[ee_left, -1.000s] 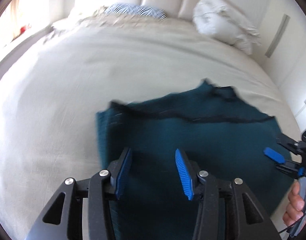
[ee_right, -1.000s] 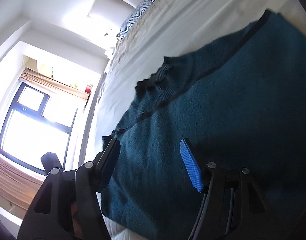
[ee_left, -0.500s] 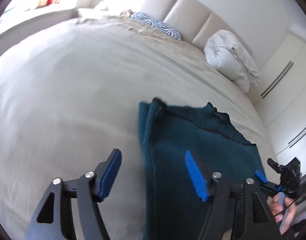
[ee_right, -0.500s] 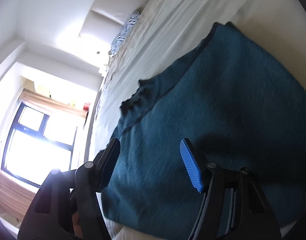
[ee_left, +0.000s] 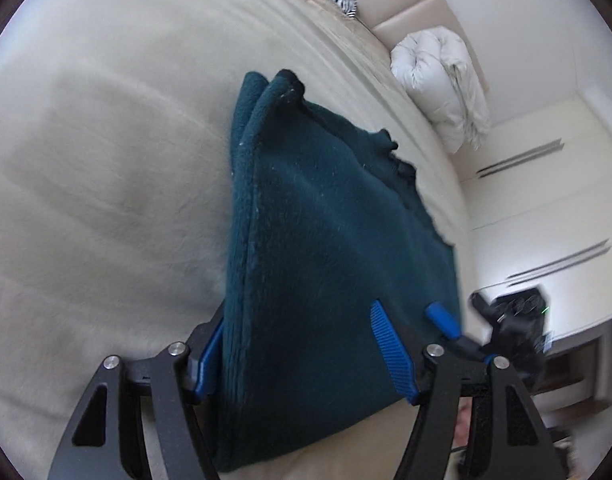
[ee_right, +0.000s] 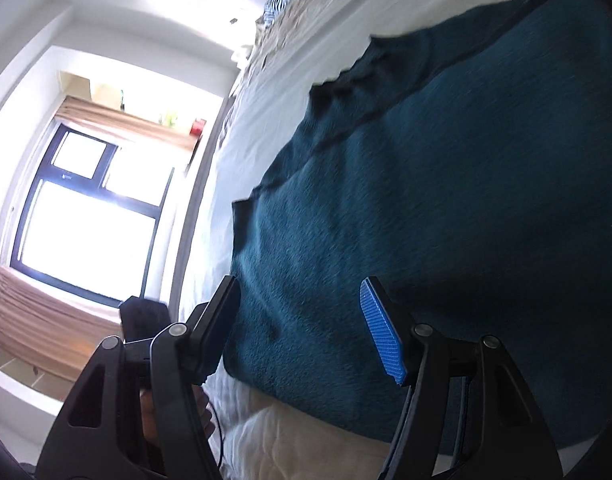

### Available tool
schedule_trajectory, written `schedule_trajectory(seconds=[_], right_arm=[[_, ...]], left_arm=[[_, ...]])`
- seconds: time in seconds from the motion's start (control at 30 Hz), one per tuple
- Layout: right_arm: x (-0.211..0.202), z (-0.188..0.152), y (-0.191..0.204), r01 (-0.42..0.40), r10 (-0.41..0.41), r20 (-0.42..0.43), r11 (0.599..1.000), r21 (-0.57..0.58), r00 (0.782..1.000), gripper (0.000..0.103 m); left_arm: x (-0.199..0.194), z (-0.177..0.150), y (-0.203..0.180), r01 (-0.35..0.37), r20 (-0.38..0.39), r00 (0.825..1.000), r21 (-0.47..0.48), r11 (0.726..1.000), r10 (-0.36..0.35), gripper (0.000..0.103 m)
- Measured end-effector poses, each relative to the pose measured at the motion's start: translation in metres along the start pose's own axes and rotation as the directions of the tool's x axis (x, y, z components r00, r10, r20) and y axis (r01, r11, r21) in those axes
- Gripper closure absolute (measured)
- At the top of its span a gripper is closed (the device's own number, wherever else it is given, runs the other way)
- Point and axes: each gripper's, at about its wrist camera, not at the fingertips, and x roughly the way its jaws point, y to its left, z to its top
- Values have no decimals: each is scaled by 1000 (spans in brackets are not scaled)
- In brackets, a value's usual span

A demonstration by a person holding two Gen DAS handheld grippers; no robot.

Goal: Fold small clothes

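We hold the left gripper (ee_left: 302,344) low over the near left part of the teal fleece garment (ee_left: 330,248), which lies on the cream bedspread (ee_left: 98,184). Its jaws have just been closing a little, and they now stand apart, straddling the garment's folded left edge: the left pad sits just outside that edge and the right pad over the flat of the cloth. We cannot see either pad pressing the fabric, so we read it as not gripping. That edge shows two stacked layers running away to a rounded corner at the far end.

The cloth looks thick, soft and napped; we judge it light, limp and not slippery, likely to sag and drag when lifted by one point. We think the doubled edge or a near corner is the best place to pinch, taking both layers together so they do not slide apart.

Further right, the white duvet bundle (ee_left: 442,84) rests against the headboard, well apart from the garment.

The right gripper (ee_right: 302,332) points down at a slant over the near edge of the same garment, close to its near corner. Its jaws are parted with nothing between them but the fleece surface below, and no clamp is visible. Both tools angle downward toward the bed, on opposite sides of the garment's near end.
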Motion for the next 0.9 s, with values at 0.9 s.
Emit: schedule_trajectory(seconds=[0.9], right_arm=[[-97,36,-69,-305,277,154,930,203,948,27]], left_arm=[[72,-9,-193,103,-93,993,285,953,-79,88]])
